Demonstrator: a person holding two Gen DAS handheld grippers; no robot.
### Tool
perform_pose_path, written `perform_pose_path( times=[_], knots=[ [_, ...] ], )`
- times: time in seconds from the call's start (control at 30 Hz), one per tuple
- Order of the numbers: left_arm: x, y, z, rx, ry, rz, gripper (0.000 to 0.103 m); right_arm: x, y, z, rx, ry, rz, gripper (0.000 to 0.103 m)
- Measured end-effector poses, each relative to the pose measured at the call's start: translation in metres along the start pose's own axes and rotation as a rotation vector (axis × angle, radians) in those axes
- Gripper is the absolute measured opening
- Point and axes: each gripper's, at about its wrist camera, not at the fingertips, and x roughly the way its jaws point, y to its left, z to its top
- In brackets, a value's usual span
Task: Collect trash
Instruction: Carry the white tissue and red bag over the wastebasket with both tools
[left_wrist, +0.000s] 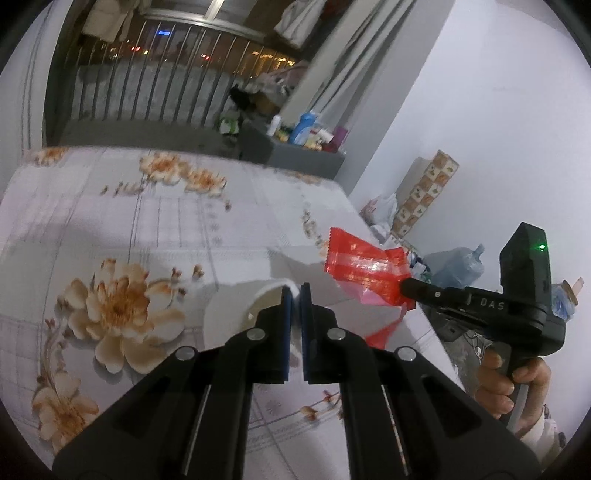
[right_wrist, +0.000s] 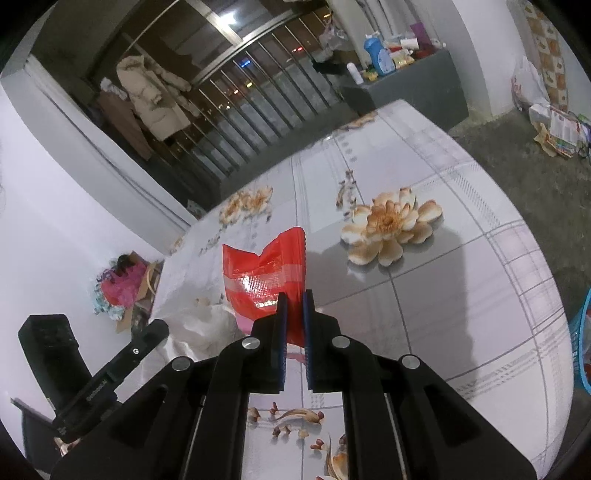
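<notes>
My left gripper (left_wrist: 295, 291) is shut on the rim of a white bag (left_wrist: 229, 310) that lies open on the flowered table (left_wrist: 147, 236). My right gripper (right_wrist: 294, 297) is shut on a red plastic wrapper (right_wrist: 266, 273) and holds it above the table, close to the white bag (right_wrist: 199, 328). In the left wrist view the red wrapper (left_wrist: 362, 269) hangs from the right gripper (left_wrist: 404, 286) just right of the bag's mouth. In the right wrist view the left gripper's body (right_wrist: 110, 376) shows at lower left.
A grey cabinet (left_wrist: 295, 155) with bottles stands beyond the table's far edge. Bags and a large water bottle (left_wrist: 458, 266) lie on the floor by the wall at right. A blue basket (right_wrist: 580, 339) sits off the table's right edge.
</notes>
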Motion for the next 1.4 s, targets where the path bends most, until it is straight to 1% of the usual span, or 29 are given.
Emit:
perform_pose_path(
  times=[0.17,0.4,0.7,1.03,1.13,1.23,1.3,1.37,1.4],
  knots=[
    [-0.009,-0.014,0.013,0.031,-0.042,-0.024,0.003,-0.018,0.002,0.007,-0.003,-0.041,0.001,0.008],
    [-0.022,-0.034,0.023,0.074,-0.085,-0.055,0.003,-0.049,0.001,0.011,0.007,-0.112,0.009,0.008],
    [-0.029,-0.064,0.035,0.124,-0.118,-0.097,0.003,-0.077,-0.011,0.011,0.031,-0.168,-0.010,0.008],
    [-0.015,-0.106,0.041,0.195,-0.099,-0.152,0.003,-0.113,-0.038,0.011,0.078,-0.244,-0.027,0.008],
    [-0.008,-0.122,0.044,0.216,-0.085,-0.185,0.003,-0.130,-0.053,0.010,0.106,-0.279,-0.042,0.008],
    [0.007,-0.145,0.045,0.246,-0.049,-0.240,0.003,-0.153,-0.069,0.007,0.136,-0.330,-0.074,0.008],
    [0.018,-0.163,0.046,0.266,-0.022,-0.282,0.003,-0.171,-0.082,0.005,0.152,-0.371,-0.112,0.008],
    [0.031,-0.183,0.046,0.288,0.011,-0.335,0.003,-0.197,-0.095,0.001,0.171,-0.424,-0.175,0.008],
    [0.040,-0.196,0.046,0.299,0.033,-0.367,0.003,-0.213,-0.105,-0.003,0.183,-0.457,-0.221,0.008]
  ],
)
